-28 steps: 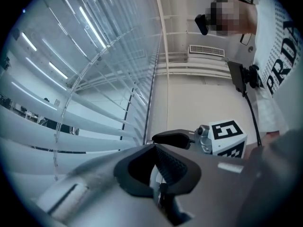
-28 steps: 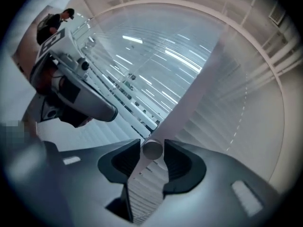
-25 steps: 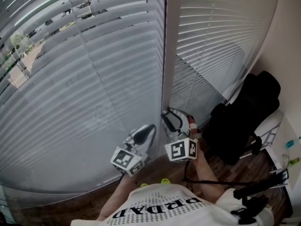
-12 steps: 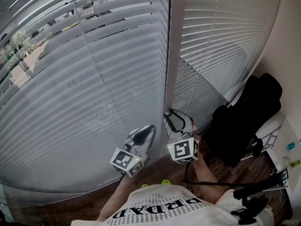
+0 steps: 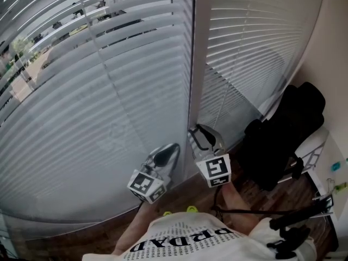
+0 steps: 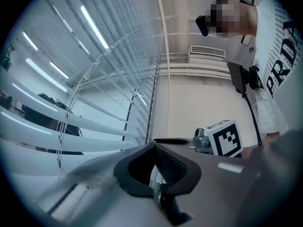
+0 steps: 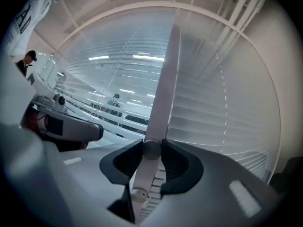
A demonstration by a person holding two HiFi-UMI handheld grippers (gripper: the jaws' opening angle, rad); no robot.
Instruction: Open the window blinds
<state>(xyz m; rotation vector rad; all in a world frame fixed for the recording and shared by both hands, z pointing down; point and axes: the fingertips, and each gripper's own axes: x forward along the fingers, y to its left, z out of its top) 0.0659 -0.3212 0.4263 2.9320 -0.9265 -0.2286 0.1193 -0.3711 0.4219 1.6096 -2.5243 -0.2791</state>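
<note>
Since a second ago my right gripper (image 5: 199, 137) has rolled to one side while it holds the wand (image 7: 160, 89).
Head view: both my grippers sit low by the blinds (image 5: 109, 91), with the left gripper (image 5: 169, 148) just beside the right one. Left gripper view: my left jaws are almost together, and I can see nothing in them. Right gripper view: my right jaws pinch the thin wand near its bottom end. It looks light, stiff and smooth, so I think a firm squeeze there and a gentle twist will work best.
</note>
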